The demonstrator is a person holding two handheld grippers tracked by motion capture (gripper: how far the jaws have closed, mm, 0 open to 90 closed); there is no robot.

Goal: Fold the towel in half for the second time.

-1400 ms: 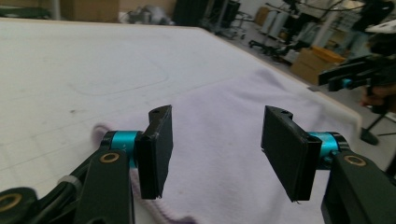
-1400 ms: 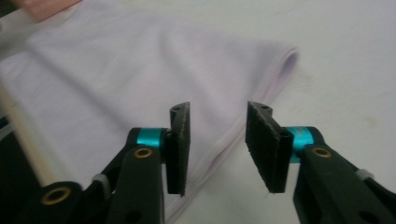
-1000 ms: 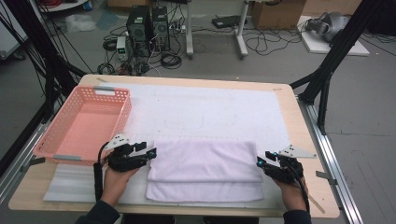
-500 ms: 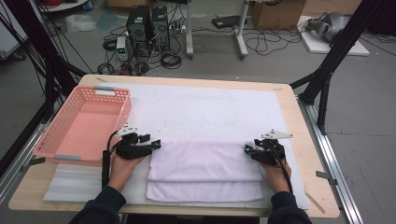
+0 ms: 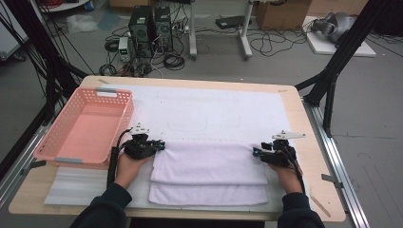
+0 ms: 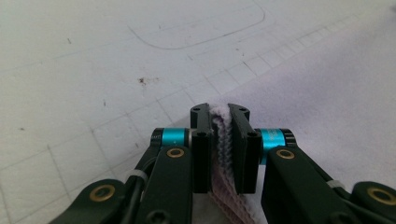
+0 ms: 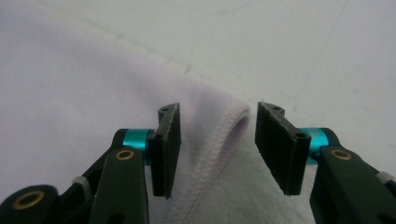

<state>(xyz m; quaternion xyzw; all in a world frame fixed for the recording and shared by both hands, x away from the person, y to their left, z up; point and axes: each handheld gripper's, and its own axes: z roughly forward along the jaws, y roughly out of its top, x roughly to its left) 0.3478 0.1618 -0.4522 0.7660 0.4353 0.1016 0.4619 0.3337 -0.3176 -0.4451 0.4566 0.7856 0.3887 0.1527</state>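
Your left gripper, jaws just closing, is pinching the folded towel's corner, hiding that hem, while your right gripper is gaping released astride the opposite corner's fold, touching nothing.

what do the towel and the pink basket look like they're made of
Towel: soft white fabric, probably cotton terry or fleece; the left gripper view shows a fuzzy nap and layered folds, the right gripper view a stitched hem.
Basket: likely moulded plastic, matte pink, with lattice-pierced walls and a stiff rim.
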